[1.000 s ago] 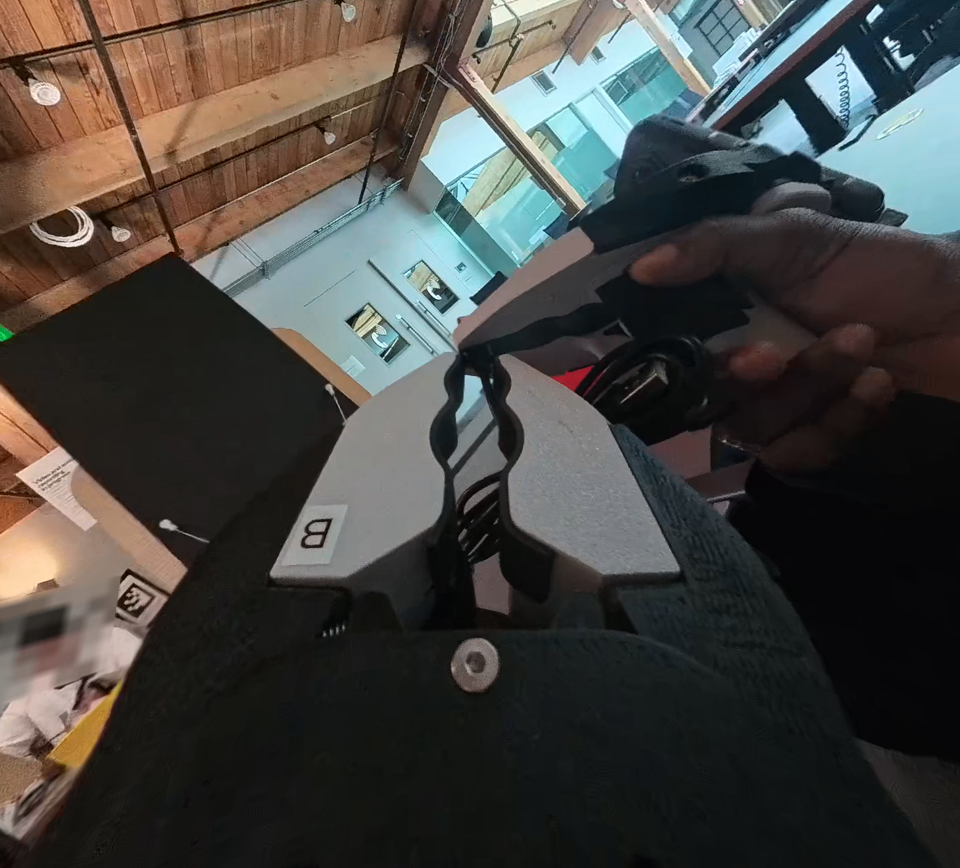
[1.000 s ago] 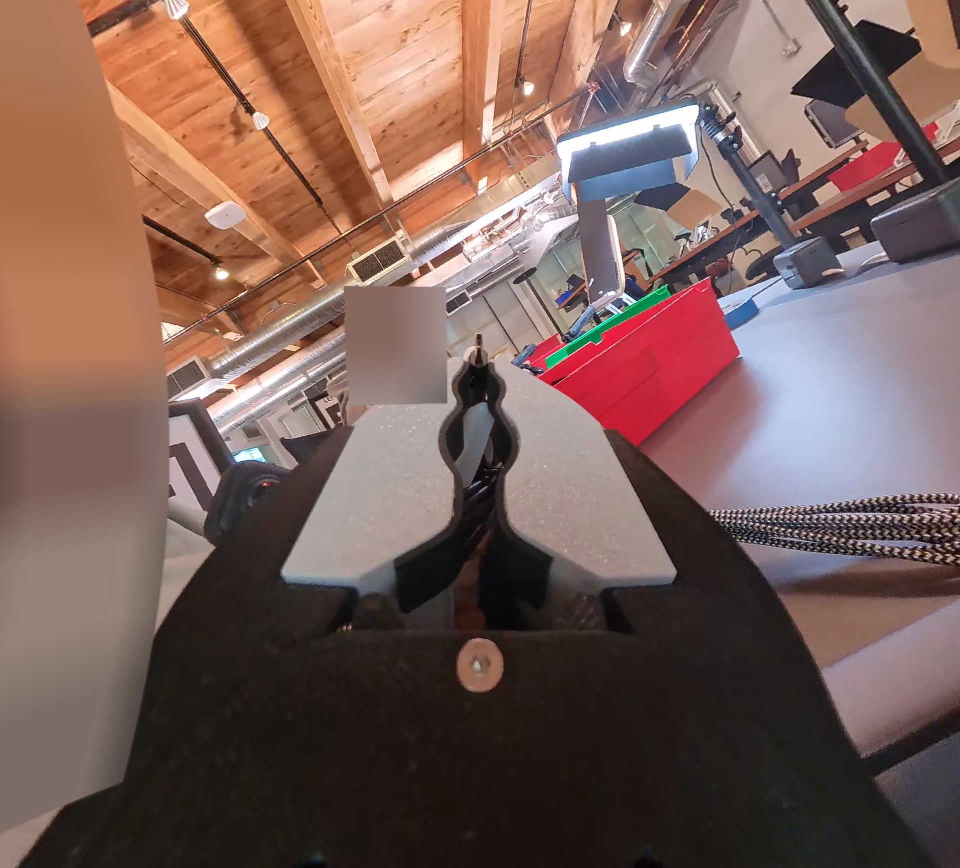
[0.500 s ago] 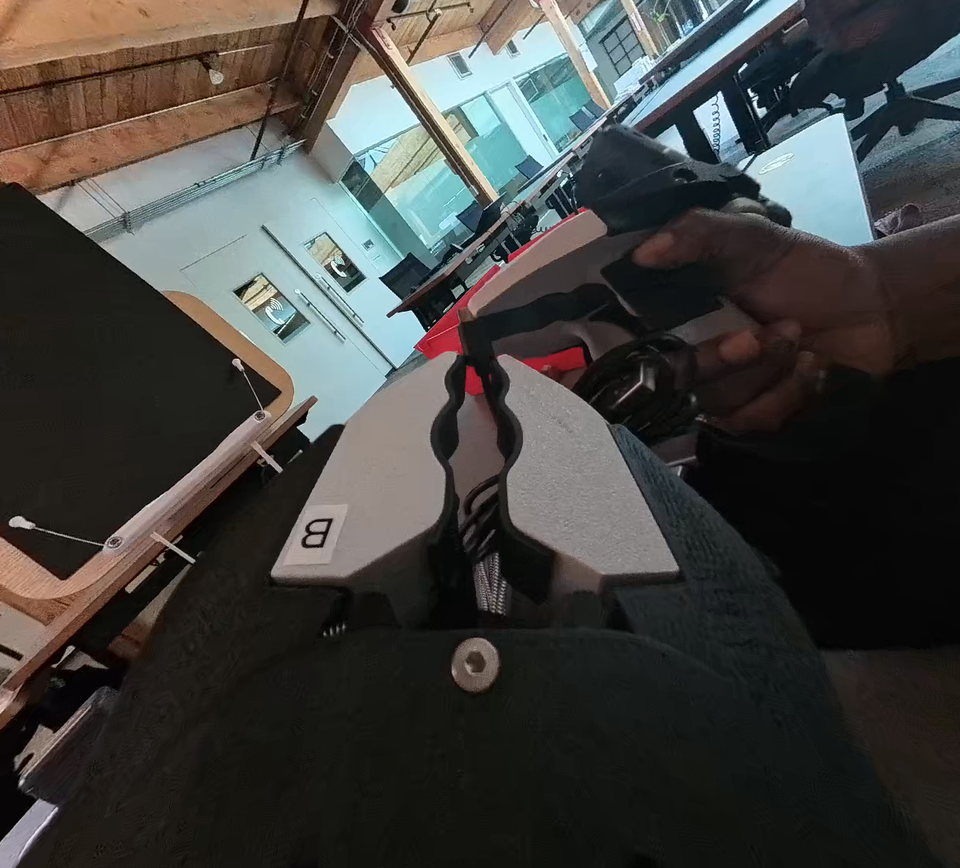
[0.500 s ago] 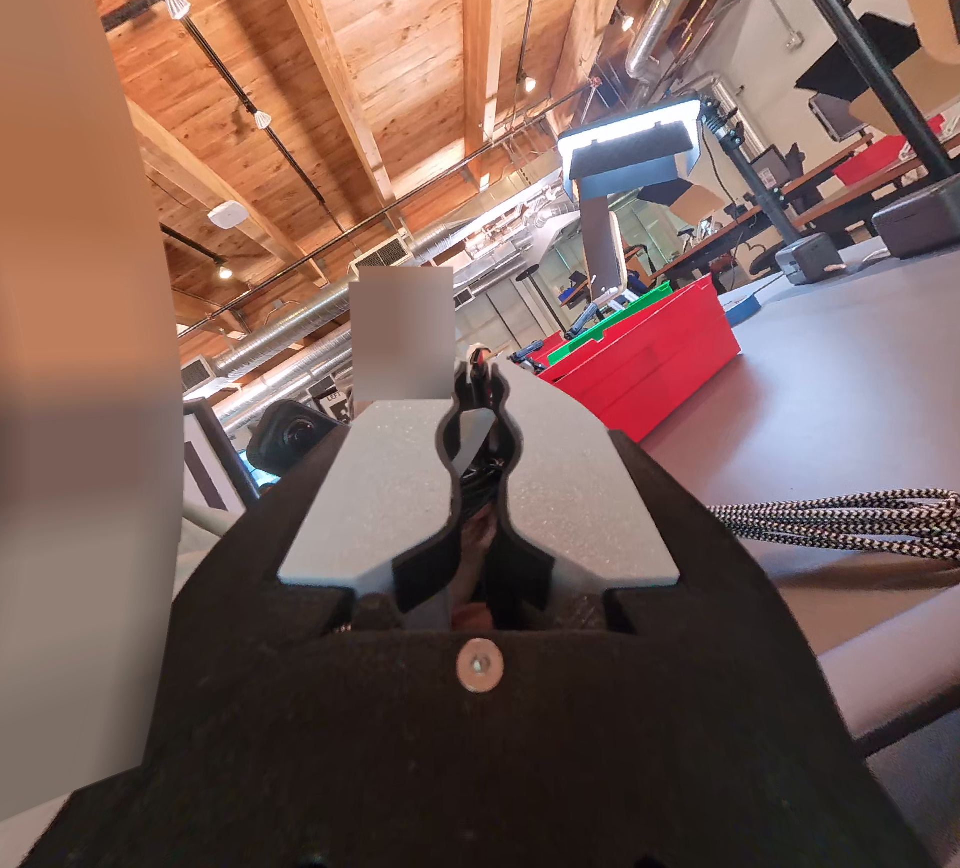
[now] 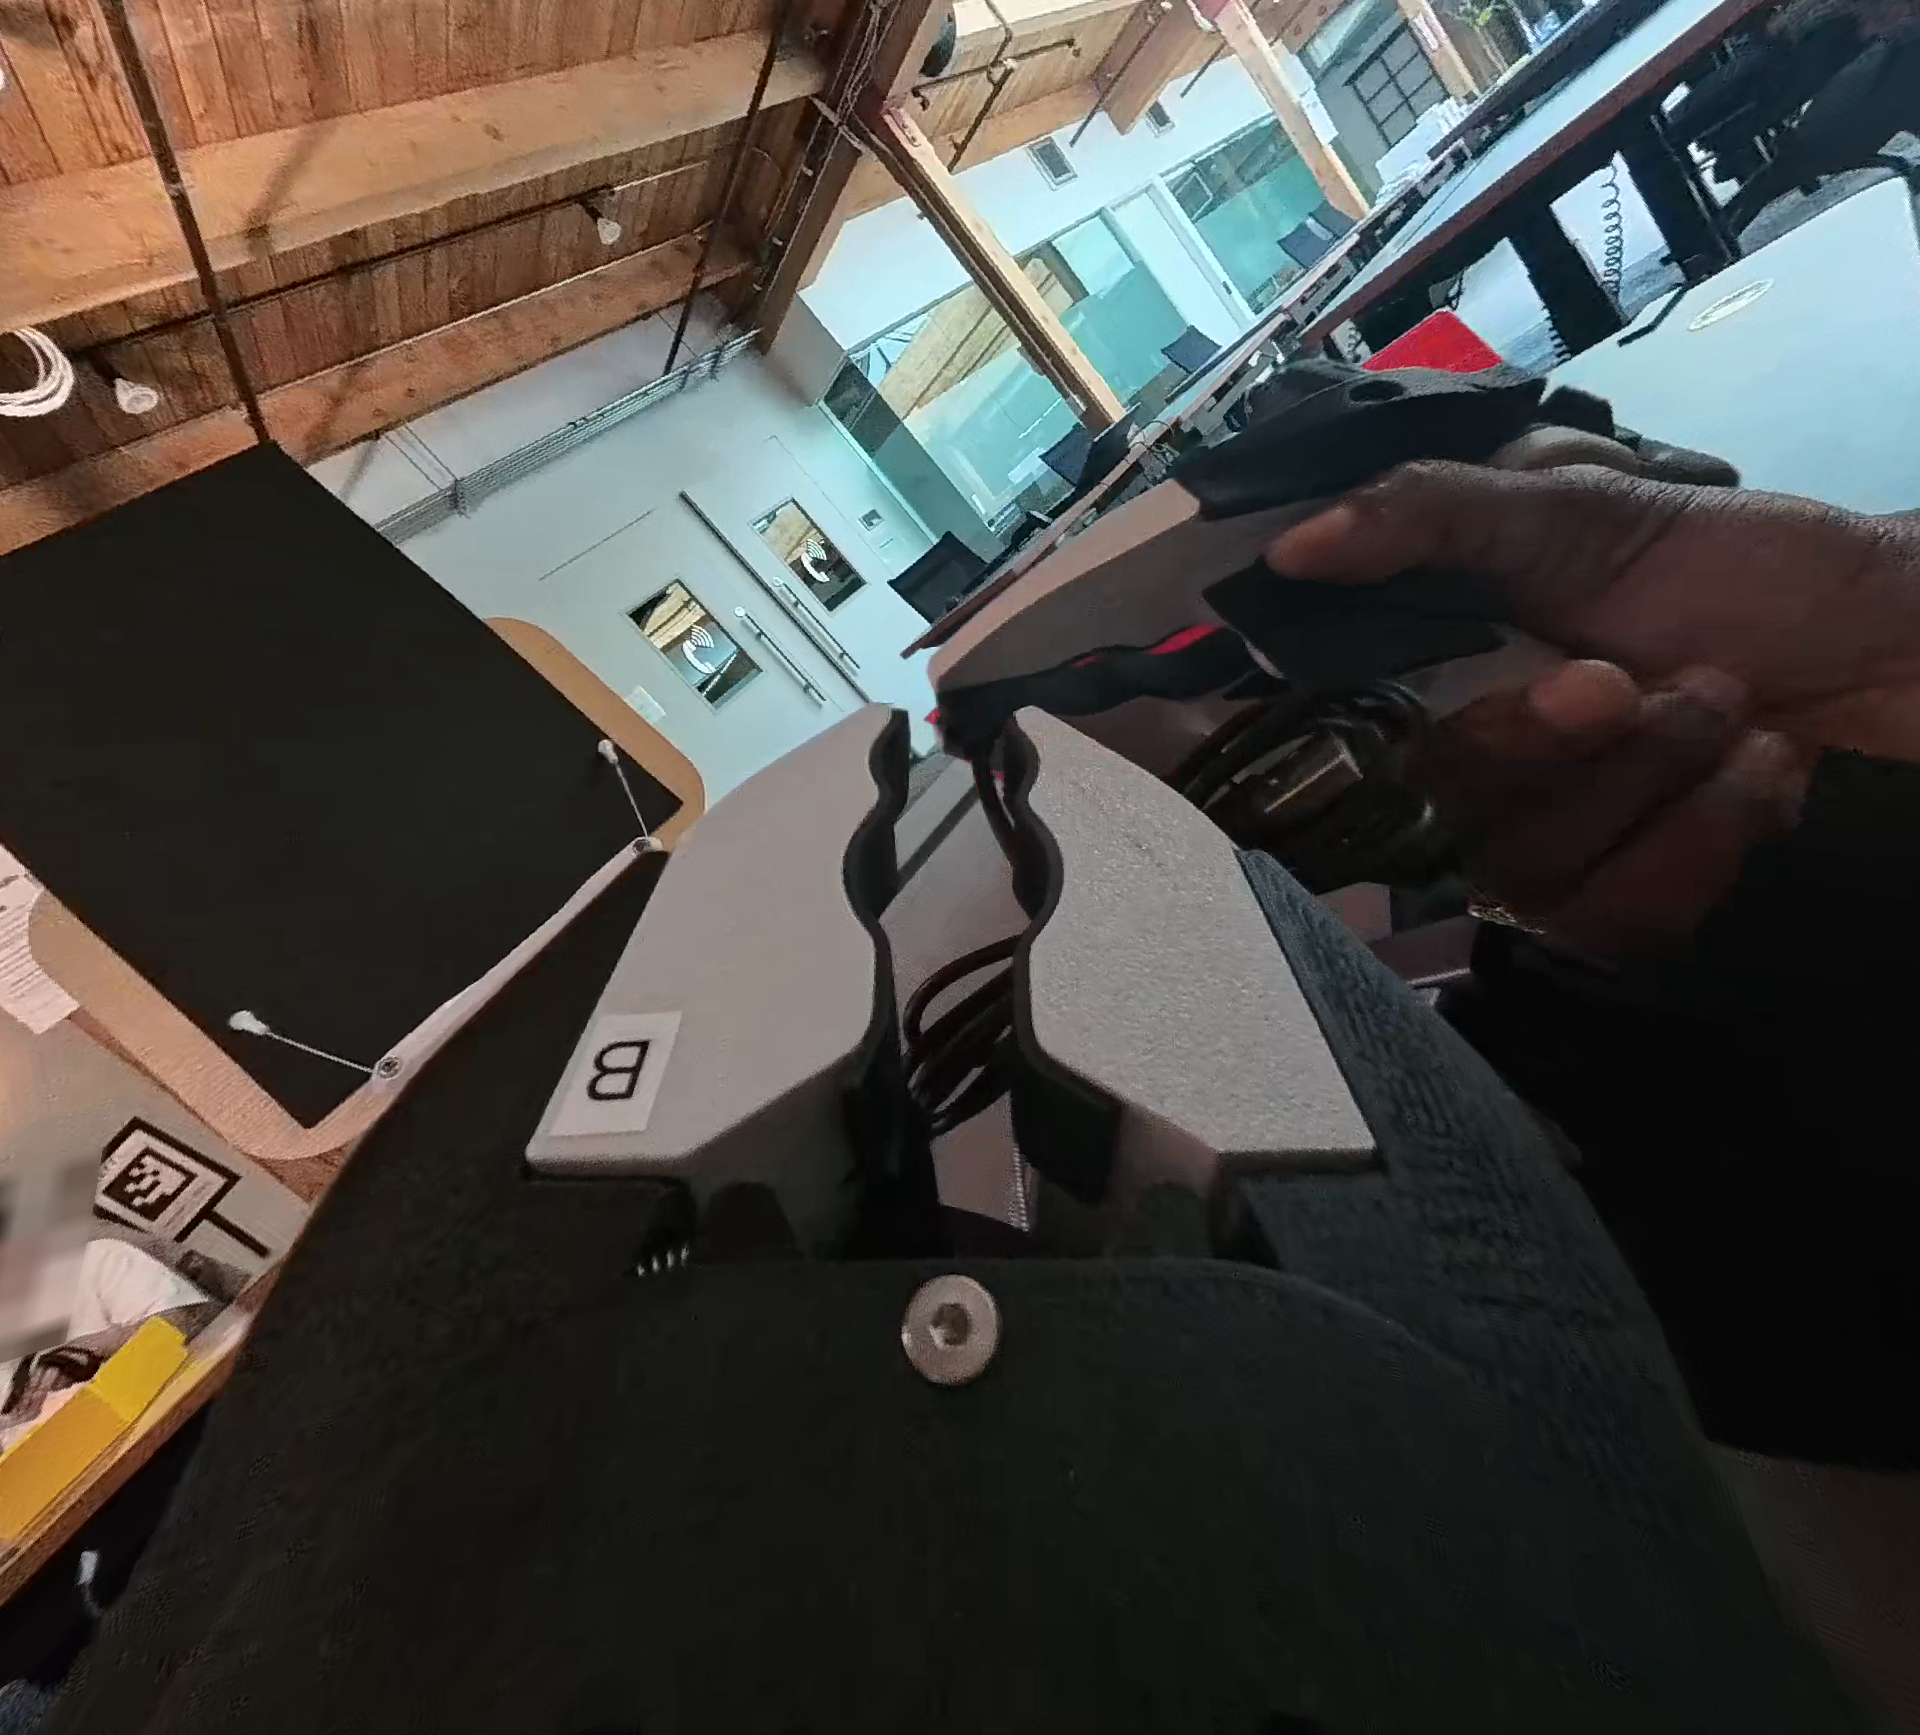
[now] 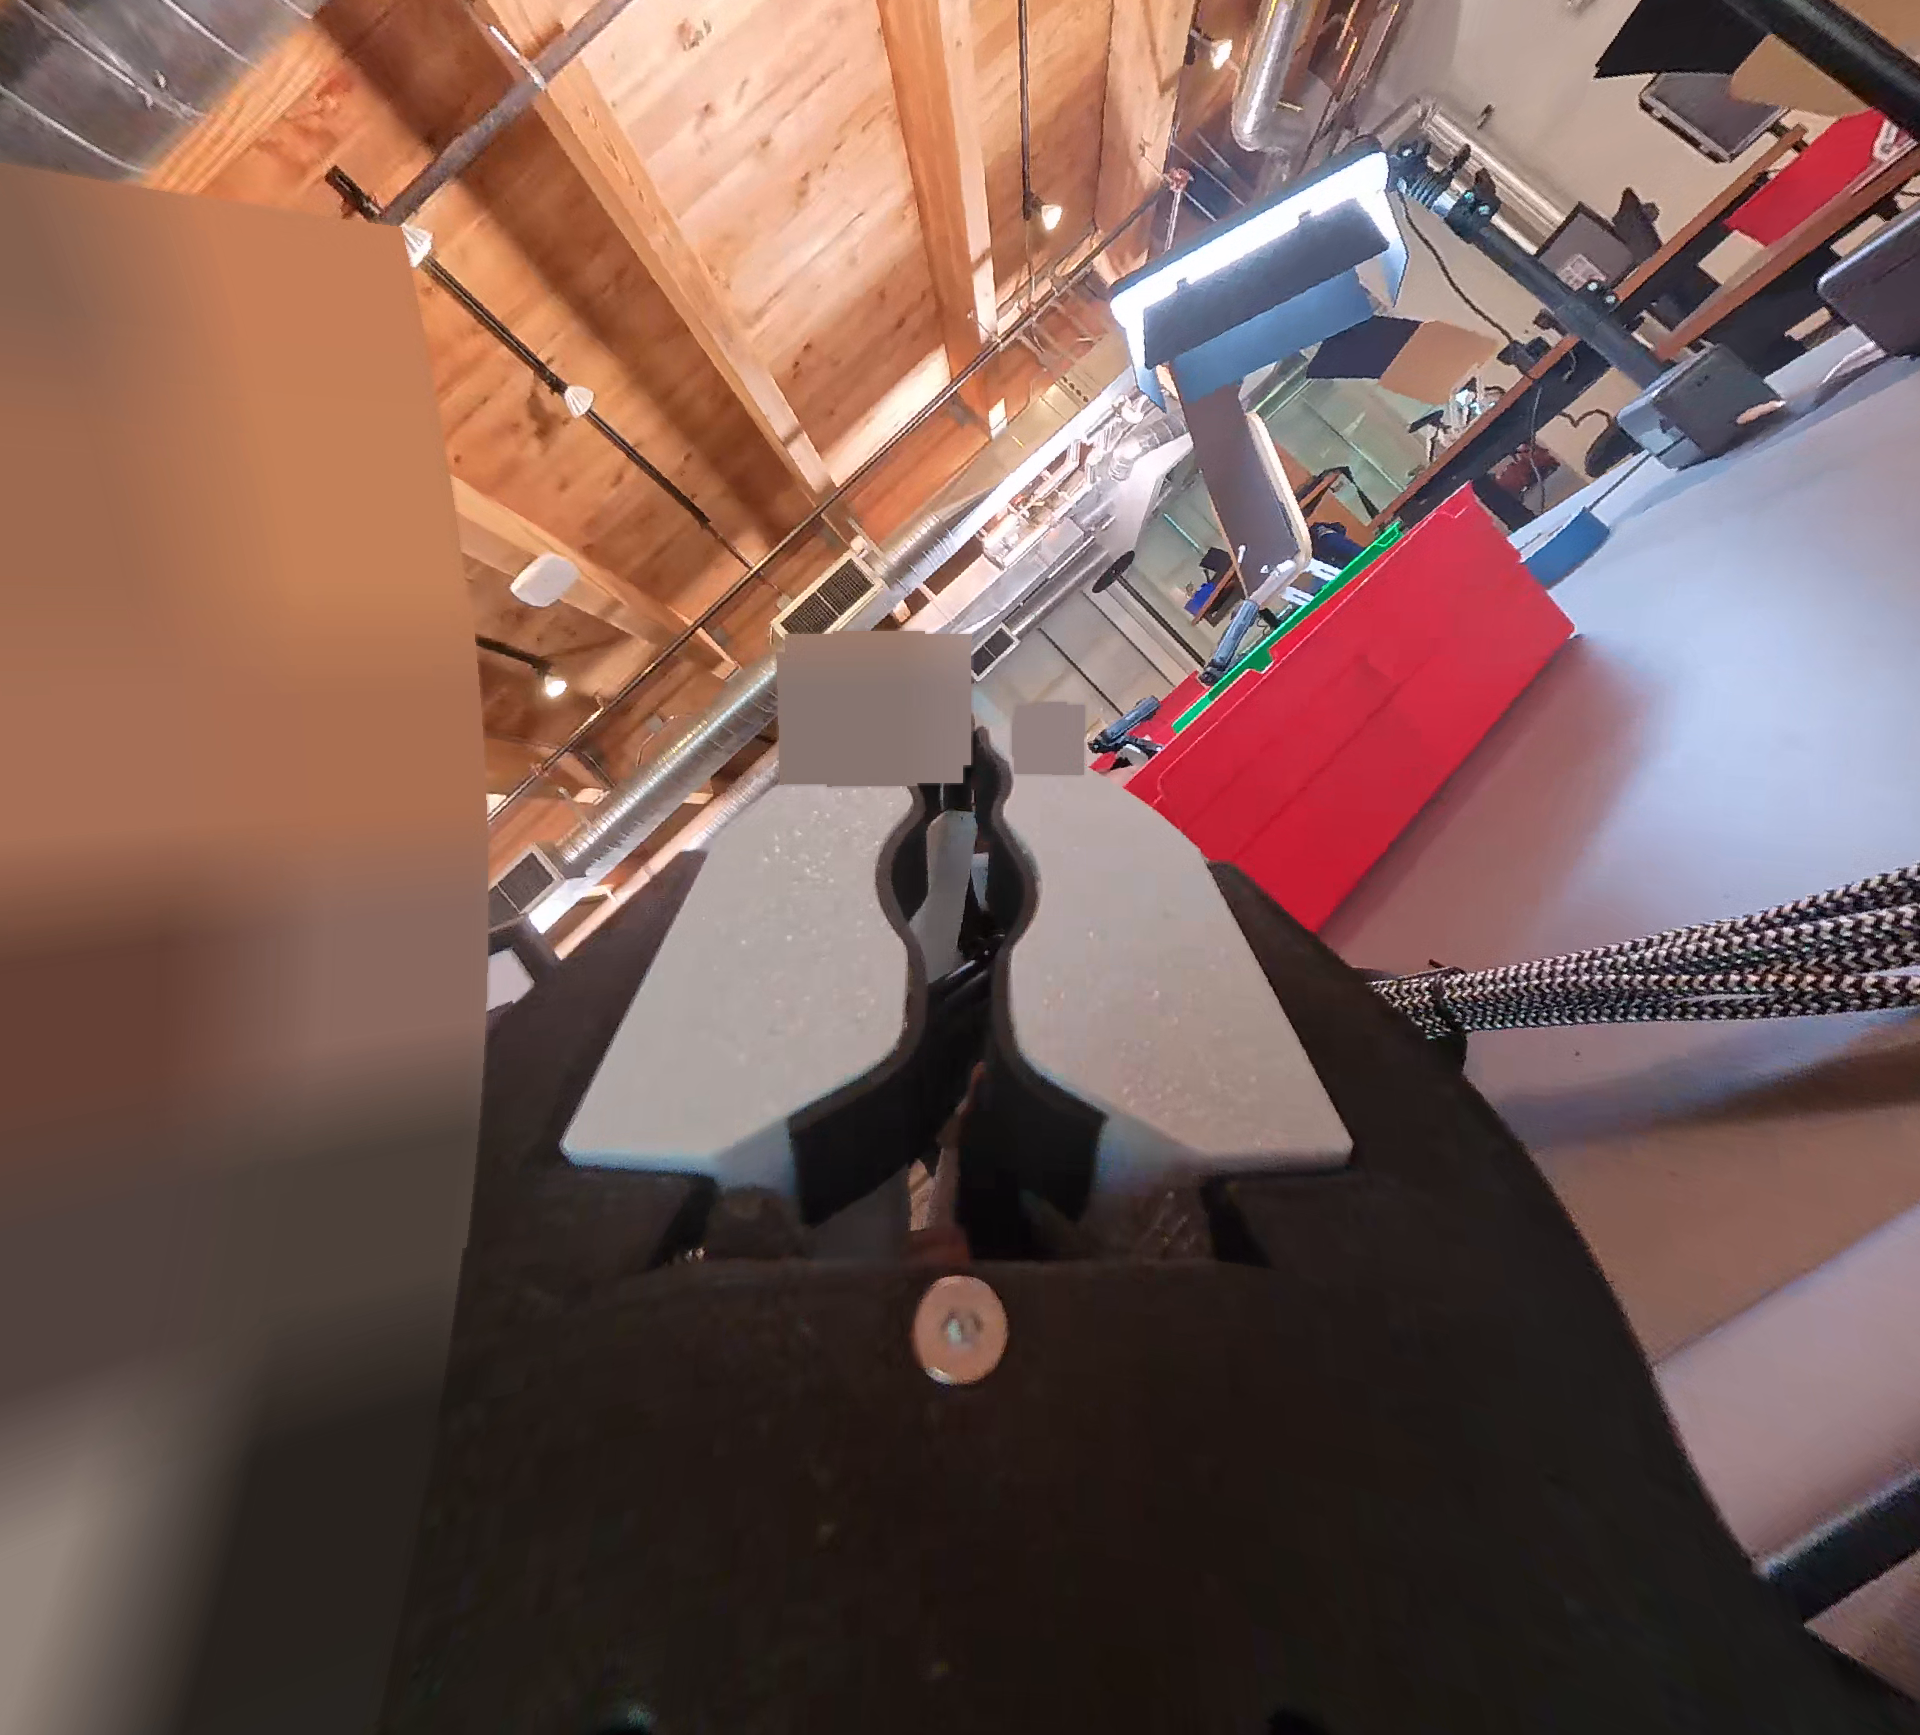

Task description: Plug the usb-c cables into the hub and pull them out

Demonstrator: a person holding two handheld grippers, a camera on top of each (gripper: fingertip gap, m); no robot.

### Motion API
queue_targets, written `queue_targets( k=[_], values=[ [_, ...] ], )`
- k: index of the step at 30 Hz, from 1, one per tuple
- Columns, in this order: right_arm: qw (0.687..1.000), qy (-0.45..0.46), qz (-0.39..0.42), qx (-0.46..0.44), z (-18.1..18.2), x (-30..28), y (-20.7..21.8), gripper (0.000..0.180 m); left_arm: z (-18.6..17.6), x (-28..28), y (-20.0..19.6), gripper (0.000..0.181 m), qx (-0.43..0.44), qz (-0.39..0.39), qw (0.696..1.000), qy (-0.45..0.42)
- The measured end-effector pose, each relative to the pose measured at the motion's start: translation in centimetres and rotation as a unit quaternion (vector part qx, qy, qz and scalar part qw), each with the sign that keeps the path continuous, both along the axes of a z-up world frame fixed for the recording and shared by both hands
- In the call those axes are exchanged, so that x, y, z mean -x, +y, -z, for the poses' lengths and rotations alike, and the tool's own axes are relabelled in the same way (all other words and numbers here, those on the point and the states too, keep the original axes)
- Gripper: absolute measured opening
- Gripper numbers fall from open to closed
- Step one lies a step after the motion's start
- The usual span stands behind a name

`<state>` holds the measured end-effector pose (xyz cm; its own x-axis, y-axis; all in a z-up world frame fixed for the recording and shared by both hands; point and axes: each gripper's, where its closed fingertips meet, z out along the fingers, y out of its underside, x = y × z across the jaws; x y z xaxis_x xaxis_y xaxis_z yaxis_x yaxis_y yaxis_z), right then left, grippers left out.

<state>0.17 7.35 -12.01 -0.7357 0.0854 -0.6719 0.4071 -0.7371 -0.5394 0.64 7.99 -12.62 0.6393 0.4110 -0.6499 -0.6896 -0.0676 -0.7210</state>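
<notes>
My left gripper (image 5: 954,735) points up toward the ceiling, its jaws a small gap apart with nothing gripped. A thin black cable (image 5: 951,1010) loops behind the gap. My right gripper (image 6: 985,776) is shut; I cannot tell if anything thin sits in its tips. In the left wrist view the right gripper (image 5: 948,711) is held by a hand (image 5: 1621,646), and its tips meet the left gripper's tips. A black coiled cable with a metal plug (image 5: 1299,776) hangs under that hand. Braided black-and-white cables (image 6: 1662,968) lie on the grey table (image 6: 1714,698). No hub shows.
A red bin (image 6: 1351,750) with a green bin (image 6: 1288,636) behind it stands on the table's far side, next to a lit lamp panel (image 6: 1257,272). A black board on a wooden frame (image 5: 260,750) stands left of the left gripper. A dark sleeve fills the right. Less than 4 cm separates the two grippers' tips.
My left gripper's jaws have gone from shut to slightly apart, and it has tilted back up. The right gripper has tilted and stays shut at the left gripper's tips.
</notes>
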Motion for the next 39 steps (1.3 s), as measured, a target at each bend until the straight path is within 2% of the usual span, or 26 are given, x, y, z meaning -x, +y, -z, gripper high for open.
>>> queue_targets(
  k=[1,23,31,33,35,36,37,39],
  values=[
    [1.0,-0.004,0.001,0.006,0.0,0.0,0.0,0.005,0.0,0.0,0.0,0.016,0.001,-0.003,1.0,0.003],
    [0.999,-0.005,-0.009,0.042,-0.2,-0.4,-0.2,0.005,0.2,0.1,0.2,0.012,0.001,-0.007,1.0,0.0],
    [0.999,-0.004,-0.025,0.031,-0.5,-0.6,-0.4,0.005,0.0,0.0,-0.2,0.009,0.002,0.026,0.999,-0.035],
    [0.999,-0.005,-0.034,0.013,-1.2,-0.8,0.2,0.018,-0.9,0.5,-1.0,0.009,-0.014,0.033,0.998,-0.059],
    [0.999,0.0,-0.03,-0.044,-1.8,-0.9,1.4,0.031,-1.4,1.5,-2.0,0.008,-0.022,0.034,0.995,-0.092],
    [0.994,0.002,-0.015,-0.112,-1.3,-0.8,1.9,0.038,-1.7,2.0,-2.5,0.007,-0.03,0.037,0.993,-0.111],
    [0.979,0.0,0.011,-0.205,-0.1,-0.4,2.4,0.044,-2.0,2.4,-3.0,0.007,-0.042,0.041,0.99,-0.127],
    [0.913,-0.024,0.072,-0.401,3.6,0.6,4.3,0.057,-2.4,2.5,-3.5,0.005,-0.058,0.061,0.985,-0.149]
  ],
)
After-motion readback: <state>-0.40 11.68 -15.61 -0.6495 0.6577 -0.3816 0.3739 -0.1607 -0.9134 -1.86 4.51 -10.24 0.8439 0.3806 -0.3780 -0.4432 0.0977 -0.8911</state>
